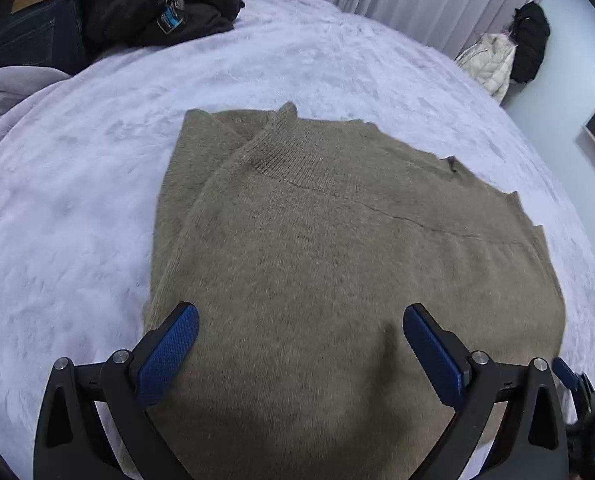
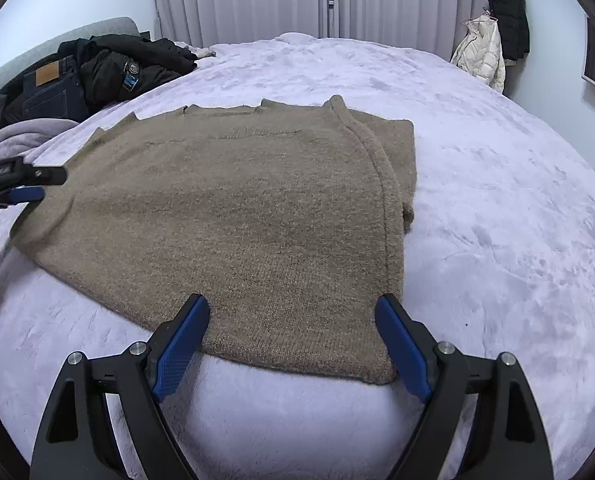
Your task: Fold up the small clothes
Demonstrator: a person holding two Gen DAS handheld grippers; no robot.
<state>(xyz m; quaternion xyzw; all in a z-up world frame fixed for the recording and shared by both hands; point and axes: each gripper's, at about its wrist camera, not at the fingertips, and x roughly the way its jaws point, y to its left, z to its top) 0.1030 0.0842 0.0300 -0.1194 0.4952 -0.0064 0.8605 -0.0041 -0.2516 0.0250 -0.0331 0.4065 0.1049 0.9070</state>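
A tan knit sweater [image 1: 337, 264] lies flat on the lavender fleece blanket [image 1: 77, 208], its sides folded in and its collar at the far end. My left gripper [image 1: 300, 316] is open and empty, just above the sweater's near left part. In the right wrist view the sweater [image 2: 237, 216] lies ahead, and my right gripper [image 2: 292, 306] is open and empty over its near right corner. The left gripper [image 2: 25, 186] also shows at the left edge of that view, by the sweater's left side.
A pile of dark jackets and jeans [image 2: 97, 68] lies at the bed's far left corner. A grey garment [image 1: 5, 88] lies beside it. A white and a black coat [image 2: 493, 36] hang on the far right wall. Curtains [image 2: 257, 0] hang behind the bed.
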